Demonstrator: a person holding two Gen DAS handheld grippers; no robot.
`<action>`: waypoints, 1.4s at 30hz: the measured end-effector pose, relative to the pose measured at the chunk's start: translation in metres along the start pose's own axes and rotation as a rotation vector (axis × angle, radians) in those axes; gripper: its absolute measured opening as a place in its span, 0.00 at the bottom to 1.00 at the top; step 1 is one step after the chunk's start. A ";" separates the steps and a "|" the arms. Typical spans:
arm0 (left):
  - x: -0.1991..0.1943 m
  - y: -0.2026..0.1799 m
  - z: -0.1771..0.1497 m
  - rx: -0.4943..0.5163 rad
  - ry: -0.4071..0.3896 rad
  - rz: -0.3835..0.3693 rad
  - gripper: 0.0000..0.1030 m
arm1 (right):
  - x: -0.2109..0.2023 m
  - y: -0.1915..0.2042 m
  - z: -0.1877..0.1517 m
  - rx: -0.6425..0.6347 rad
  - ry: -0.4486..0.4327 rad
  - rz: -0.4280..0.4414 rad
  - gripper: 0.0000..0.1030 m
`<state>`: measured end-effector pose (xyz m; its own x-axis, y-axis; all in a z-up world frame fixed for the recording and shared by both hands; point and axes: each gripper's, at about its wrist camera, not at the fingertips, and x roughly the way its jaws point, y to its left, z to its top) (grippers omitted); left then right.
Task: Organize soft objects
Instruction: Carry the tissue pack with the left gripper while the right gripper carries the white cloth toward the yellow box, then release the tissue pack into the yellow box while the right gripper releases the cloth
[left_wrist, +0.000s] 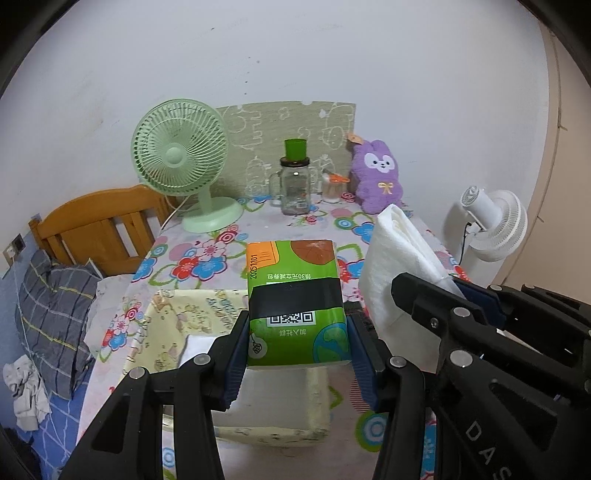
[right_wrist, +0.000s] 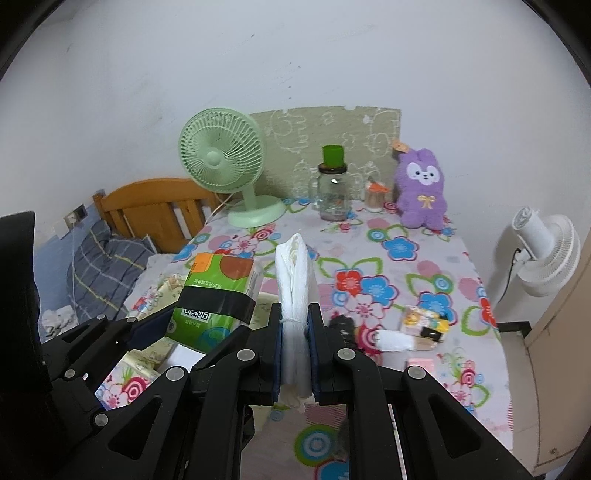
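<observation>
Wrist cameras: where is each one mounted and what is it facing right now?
Left wrist: rides the left hand-held gripper, facing across the flowered table to the wall; its jaws clamp a green tissue pack, right hand-held gripper alongside.
Right wrist: rides the right hand-held gripper, same heading; its jaws pinch a folded white cloth.
Shared: green fan, glass jar, purple plush toy, white fan.
</observation>
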<state>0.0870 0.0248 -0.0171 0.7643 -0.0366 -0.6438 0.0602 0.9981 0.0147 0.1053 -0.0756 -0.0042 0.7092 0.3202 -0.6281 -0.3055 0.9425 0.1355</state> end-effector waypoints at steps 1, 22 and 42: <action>0.001 0.005 -0.001 -0.003 0.000 0.005 0.50 | 0.002 0.003 0.000 -0.002 0.002 0.005 0.14; 0.051 0.073 -0.019 -0.018 0.114 0.069 0.51 | 0.082 0.059 -0.006 -0.014 0.128 0.102 0.14; 0.089 0.093 -0.037 -0.057 0.233 0.031 0.73 | 0.136 0.067 -0.020 -0.026 0.261 0.088 0.21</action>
<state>0.1367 0.1163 -0.1018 0.5963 0.0003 -0.8028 -0.0026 1.0000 -0.0016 0.1685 0.0291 -0.0958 0.4928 0.3622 -0.7912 -0.3776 0.9082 0.1805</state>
